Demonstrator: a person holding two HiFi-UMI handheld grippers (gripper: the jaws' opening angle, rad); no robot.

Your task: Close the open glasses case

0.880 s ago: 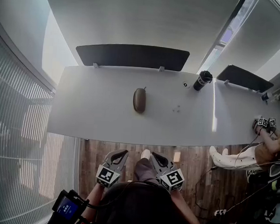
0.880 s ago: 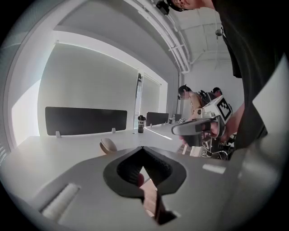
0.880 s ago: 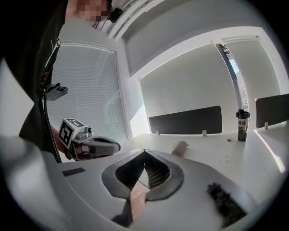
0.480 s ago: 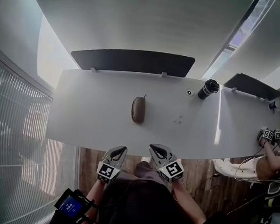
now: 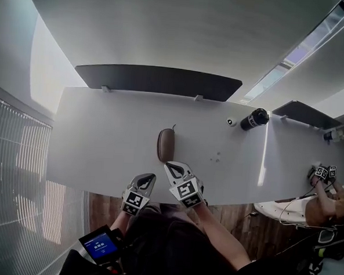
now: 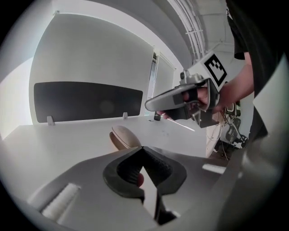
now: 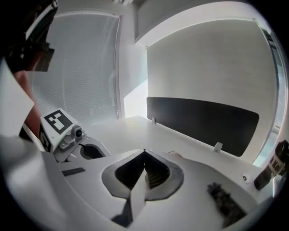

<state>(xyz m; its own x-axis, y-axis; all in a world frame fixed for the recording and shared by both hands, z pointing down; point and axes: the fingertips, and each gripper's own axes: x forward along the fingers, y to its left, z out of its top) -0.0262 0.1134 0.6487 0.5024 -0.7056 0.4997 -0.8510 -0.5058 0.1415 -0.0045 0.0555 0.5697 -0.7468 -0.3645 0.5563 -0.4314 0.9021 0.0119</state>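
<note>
A brown oval glasses case [image 5: 165, 144] lies on the white table [image 5: 102, 135], in front of the middle of the dark panel. In the left gripper view the case [image 6: 125, 136] shows a pale lid over a tan base; I cannot tell how far it gapes. My right gripper [image 5: 168, 164] is shut and empty, its tip over the table just short of the case's near end. My left gripper [image 5: 149, 177] is shut and empty too, at the table's near edge, left of the right one. In the right gripper view only a sliver of the case [image 7: 175, 154] peeks past the shut jaws.
A dark panel [image 5: 158, 81] stands along the table's far edge. A black bottle [image 5: 254, 119] lies at the back right beside a small round thing [image 5: 231, 122]. Small dark specks [image 5: 216, 157] lie right of the case. Another person's hand with grippers [image 5: 322, 172] is at far right.
Both grippers have moved forward from over my lap to the table's near edge. The right one has gone farther and now reaches almost to the case. The case has not moved.
</note>
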